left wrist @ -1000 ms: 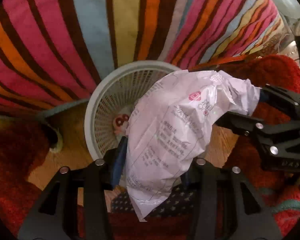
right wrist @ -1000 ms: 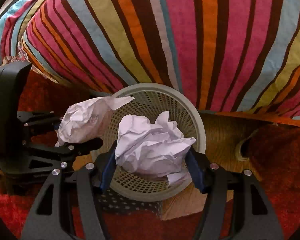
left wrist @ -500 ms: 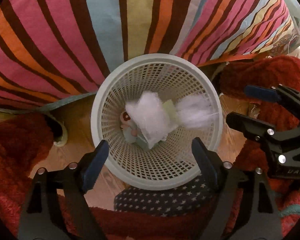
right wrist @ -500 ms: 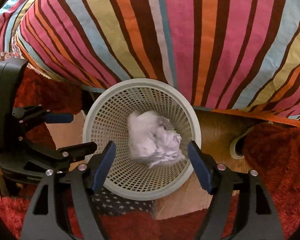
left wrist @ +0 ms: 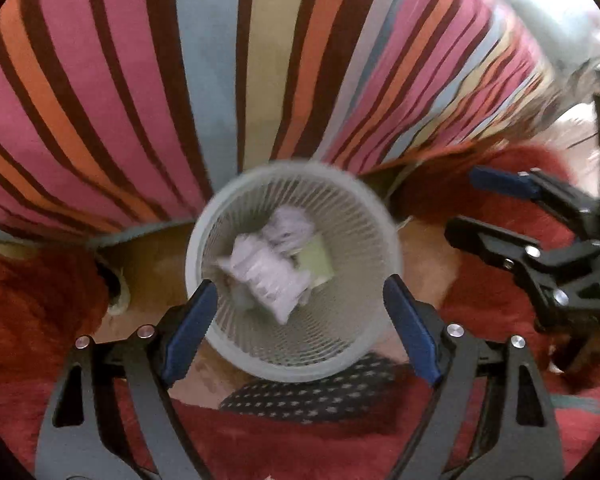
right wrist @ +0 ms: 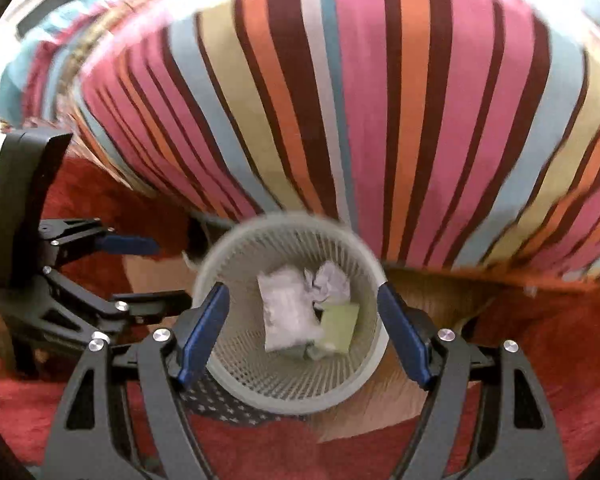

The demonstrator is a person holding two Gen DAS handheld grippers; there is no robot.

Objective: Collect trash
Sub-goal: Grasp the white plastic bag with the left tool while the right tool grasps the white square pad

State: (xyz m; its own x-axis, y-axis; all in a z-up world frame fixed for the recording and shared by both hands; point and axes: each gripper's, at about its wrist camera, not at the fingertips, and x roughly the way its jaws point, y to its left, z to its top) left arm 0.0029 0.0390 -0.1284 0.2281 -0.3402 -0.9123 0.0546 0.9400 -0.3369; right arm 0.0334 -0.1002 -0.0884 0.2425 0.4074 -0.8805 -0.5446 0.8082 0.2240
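Both the left hand-held gripper (left wrist: 300, 312) and the right hand-held gripper (right wrist: 302, 328) are hanging wide open and empty above the basket (right wrist: 228, 376). The plastic wrapper (right wrist: 286, 312) and crumpled paper (right wrist: 332, 280) are lying inside the basket, so this round looks done; no other trash is showing around the basket.

Left claw (left wrist: 300, 312), right claw (right wrist: 302, 328) agape, empty.

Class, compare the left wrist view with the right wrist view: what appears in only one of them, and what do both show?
Only the left wrist view shows the right gripper from the side, at its right edge, open and empty. Only the right wrist view shows the left gripper from the side, at its left edge, also open and empty. Both show the white mesh basket holding crumpled paper, a clear bag and a green packet, with the striped blanket behind and the red rug around.
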